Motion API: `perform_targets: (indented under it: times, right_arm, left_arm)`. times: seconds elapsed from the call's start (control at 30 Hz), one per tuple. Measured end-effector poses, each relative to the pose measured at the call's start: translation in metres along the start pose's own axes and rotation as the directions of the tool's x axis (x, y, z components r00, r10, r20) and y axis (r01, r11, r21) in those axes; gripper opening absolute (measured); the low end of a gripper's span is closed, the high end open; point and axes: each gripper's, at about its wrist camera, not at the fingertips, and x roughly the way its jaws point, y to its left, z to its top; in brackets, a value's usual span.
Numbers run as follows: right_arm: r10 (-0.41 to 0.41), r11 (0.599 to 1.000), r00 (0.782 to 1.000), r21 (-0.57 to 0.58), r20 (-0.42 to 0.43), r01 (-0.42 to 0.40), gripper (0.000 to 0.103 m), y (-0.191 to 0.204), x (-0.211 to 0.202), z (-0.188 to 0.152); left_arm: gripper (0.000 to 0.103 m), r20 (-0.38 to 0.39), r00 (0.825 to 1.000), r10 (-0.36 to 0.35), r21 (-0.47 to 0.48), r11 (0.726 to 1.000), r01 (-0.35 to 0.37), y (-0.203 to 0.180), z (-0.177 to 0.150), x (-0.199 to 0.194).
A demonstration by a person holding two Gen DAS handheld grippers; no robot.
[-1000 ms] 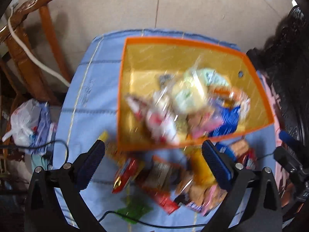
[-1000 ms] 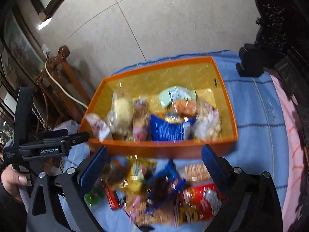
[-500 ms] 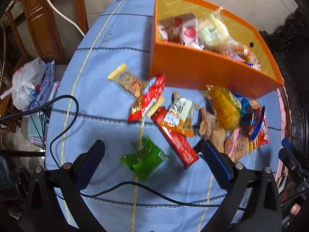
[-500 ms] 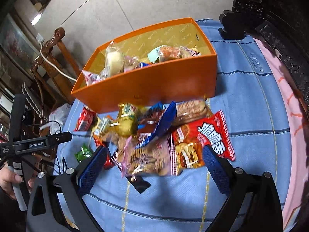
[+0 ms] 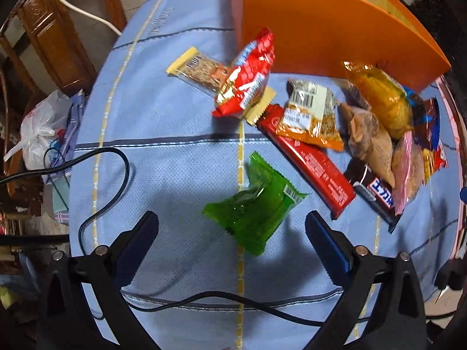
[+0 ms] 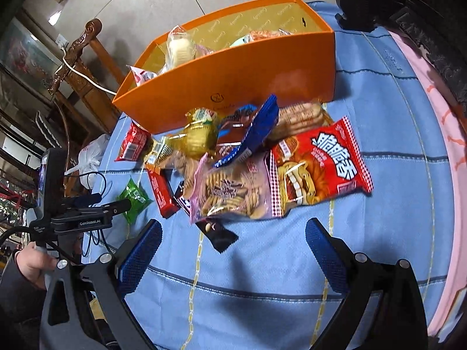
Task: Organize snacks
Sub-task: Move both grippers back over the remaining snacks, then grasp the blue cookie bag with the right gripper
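Observation:
An orange box [image 5: 315,38] [image 6: 233,87] holding several snack packs stands at the far side of a blue cloth. Loose snacks lie in front of it. A green packet [image 5: 256,207] [image 6: 133,197] lies just ahead of my left gripper [image 5: 232,233], which is open and empty above the cloth. Beyond it are a long red bar [image 5: 306,157], a crumpled red pack [image 5: 248,75] and a cereal bar [image 5: 201,71]. My right gripper [image 6: 233,243] is open and empty, just short of a pink biscuit bag [image 6: 233,189] and a big red bag [image 6: 321,160].
A black cable [image 5: 204,303] loops over the cloth near the left gripper. A wooden chair [image 6: 78,55] with a white cord and a white plastic bag [image 5: 41,128] stand off the table's left edge. Dark carved furniture [image 6: 423,8] borders the right. A hand [image 6: 32,265] holds the left gripper's handle.
Both grippers dropped lower and closer to the loose snacks; the box slid toward the top of each view. The green packet now lies right before the left fingers. Both stay open.

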Motion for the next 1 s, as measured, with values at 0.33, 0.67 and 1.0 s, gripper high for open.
perform_targets:
  times: [0.33,0.67,1.0]
  right_arm:
    - [-0.016,0.994,0.999,0.108,-0.042,0.02,0.099,-0.012,0.003,-0.01]
    - [-0.113,0.967,0.993,0.226,-0.027,0.116,0.099,-0.046,0.002,-0.003]
    - [-0.062,0.99,0.996,0.132,0.058,0.054,0.078,-0.015,0.024,0.059]
  left_arm:
    - [0.052,-0.033,0.999,-0.04,0.121,0.992,0.044,-0.012,0.004,0.024]
    - [0.046,0.018,0.985,-0.17,0.126,0.978,0.167,-0.027,0.018,-0.019]
    - [0.048,0.041,0.975,-0.22,0.133,0.968,0.213,-0.039,0.018,-0.038]
